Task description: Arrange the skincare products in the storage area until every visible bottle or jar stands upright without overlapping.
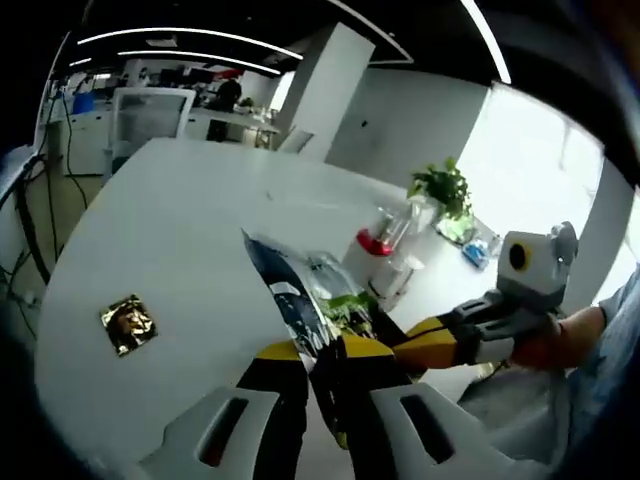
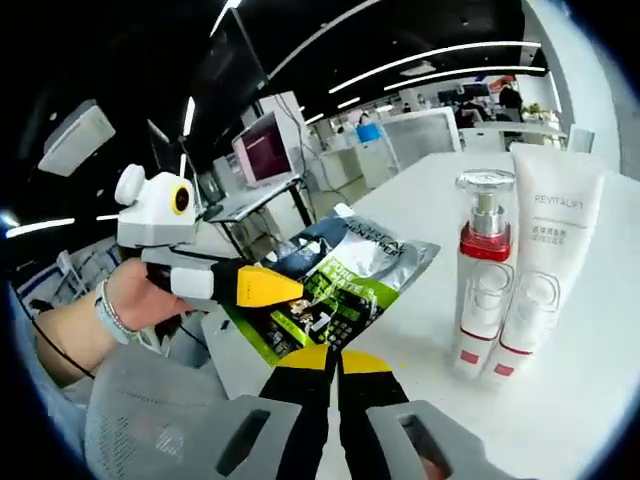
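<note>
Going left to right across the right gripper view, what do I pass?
Person's hand → left hand-held gripper → foil sachet → clear pump bottle with red collar → white Revitalift tube.

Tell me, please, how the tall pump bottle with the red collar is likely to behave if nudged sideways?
The pump bottle looks tall and narrow-based, so it would probably tip rather than slide. It stands against the white tube, which might fall too. Its clear glossy body may be slippery.

Count: 1 pump bottle (image 2: 484,275), 1 tube (image 2: 545,255), 1 sachet (image 2: 345,285), 1 gold foil square (image 1: 128,323), 1 potted plant (image 1: 443,190).
</note>
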Available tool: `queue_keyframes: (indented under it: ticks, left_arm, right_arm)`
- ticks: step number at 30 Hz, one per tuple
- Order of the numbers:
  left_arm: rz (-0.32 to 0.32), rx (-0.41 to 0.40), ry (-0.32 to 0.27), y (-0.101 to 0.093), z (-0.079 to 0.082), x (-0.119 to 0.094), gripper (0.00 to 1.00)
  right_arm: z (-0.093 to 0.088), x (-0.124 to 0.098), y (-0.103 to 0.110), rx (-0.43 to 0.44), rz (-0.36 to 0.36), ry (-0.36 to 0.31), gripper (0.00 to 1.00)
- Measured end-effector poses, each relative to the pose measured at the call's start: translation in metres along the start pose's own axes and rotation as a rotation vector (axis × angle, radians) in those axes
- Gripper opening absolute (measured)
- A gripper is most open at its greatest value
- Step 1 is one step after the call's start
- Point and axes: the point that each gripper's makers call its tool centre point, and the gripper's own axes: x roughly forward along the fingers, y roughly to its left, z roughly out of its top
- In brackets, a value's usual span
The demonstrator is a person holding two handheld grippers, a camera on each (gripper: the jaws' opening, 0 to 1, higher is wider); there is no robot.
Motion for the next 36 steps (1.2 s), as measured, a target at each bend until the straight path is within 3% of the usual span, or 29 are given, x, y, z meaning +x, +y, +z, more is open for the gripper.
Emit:
queue_keyframes:
  ticks: [4,7,10,14,19,24,26,27,29,31,33,36]
  left_arm:
    - [0.074,-0.026,0.006,0.009,-0.003,0.015,0.05]
    - [0.135,-0.06,0.018,0.02,-0.009,0.026,0.02]
    - [0.176,-0.031,0.026,0.026,-0.016,0.031,0.01]
    - [0.171,-0.012,0.023,0.027,-0.028,0.039,0.01]
    - [0.17,-0.008,0.098,0.029,-0.054,0.053,0.01]
    - [0.173,-0.064,0.113,0.035,-0.065,0.056,0.0]
    - [0.193,-0.051,0.161,0.039,-0.075,0.054,0.0]
    - [0.187,-0.053,0.148,0.039,-0.075,0.054,0.0]
    - [0.178,-0.084,0.137,0.037,-0.073,0.054,0.0]
    - [0.178,-0.034,0.143,0.038,-0.073,0.056,0.0]
    - [0.172,0.018,0.138,0.036,-0.072,0.058,0.0]
    - [0.135,0.009,0.138,0.029,-0.074,0.062,0.01]
  right_arm:
    - [-0.005,0.013,-0.008,-0.066,-0.088,0.046,0.0]
    - [-0.012,0.025,-0.011,-0.019,-0.131,0.074,0.0]
    - [-0.011,0.03,-0.017,-0.077,-0.189,0.051,0.0]
    - [-0.02,0.031,-0.025,-0.185,-0.211,0.054,0.0]
    - [-0.036,0.033,-0.032,-0.191,-0.233,0.113,0.0]
    - [-0.049,0.031,-0.038,-0.218,-0.257,0.183,0.0]
    - [-0.037,0.027,-0.047,-0.295,-0.32,0.13,0.0]
    - [-0.032,0.025,-0.046,-0.34,-0.328,0.119,0.0]
    - [-0.034,0.029,-0.033,-0.364,-0.257,0.109,0.0]
    - [-0.044,0.035,-0.02,-0.366,-0.193,0.131,0.0]
    - [-0.049,0.04,-0.017,-0.41,-0.182,0.142,0.0]
    - [-0.062,0.046,-0.023,-0.513,-0.199,0.192,0.0]
